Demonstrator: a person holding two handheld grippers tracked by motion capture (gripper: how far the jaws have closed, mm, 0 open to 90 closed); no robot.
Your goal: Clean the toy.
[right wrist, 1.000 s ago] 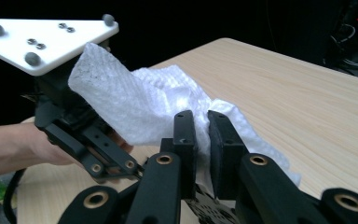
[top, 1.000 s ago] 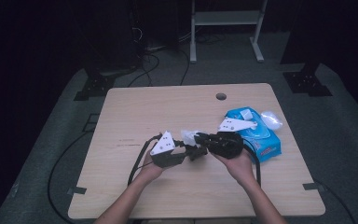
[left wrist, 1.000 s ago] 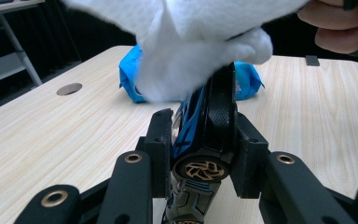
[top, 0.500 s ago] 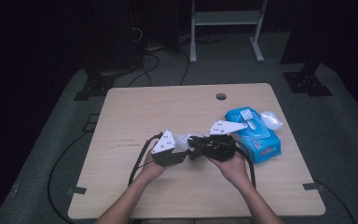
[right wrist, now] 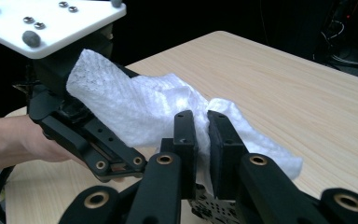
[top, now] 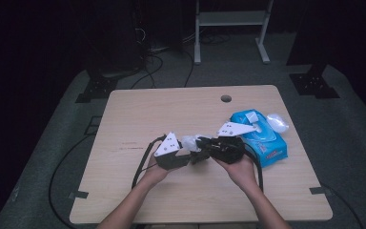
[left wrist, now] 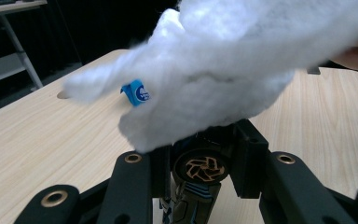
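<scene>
Right gripper (right wrist: 200, 140) fingers clamped on wipe (right wrist: 140, 107); left gripper (top: 183, 155) fingers apart (wipe drapes over). Judgement: close left squarely before pulling.

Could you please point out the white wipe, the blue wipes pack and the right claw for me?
white wipe (right wrist: 140, 109), right gripper view, its crumpled middle.
blue wipes pack (top: 267, 143), high view, its top face.
right claw (right wrist: 201, 140), right gripper view, between its fingertips.
</scene>
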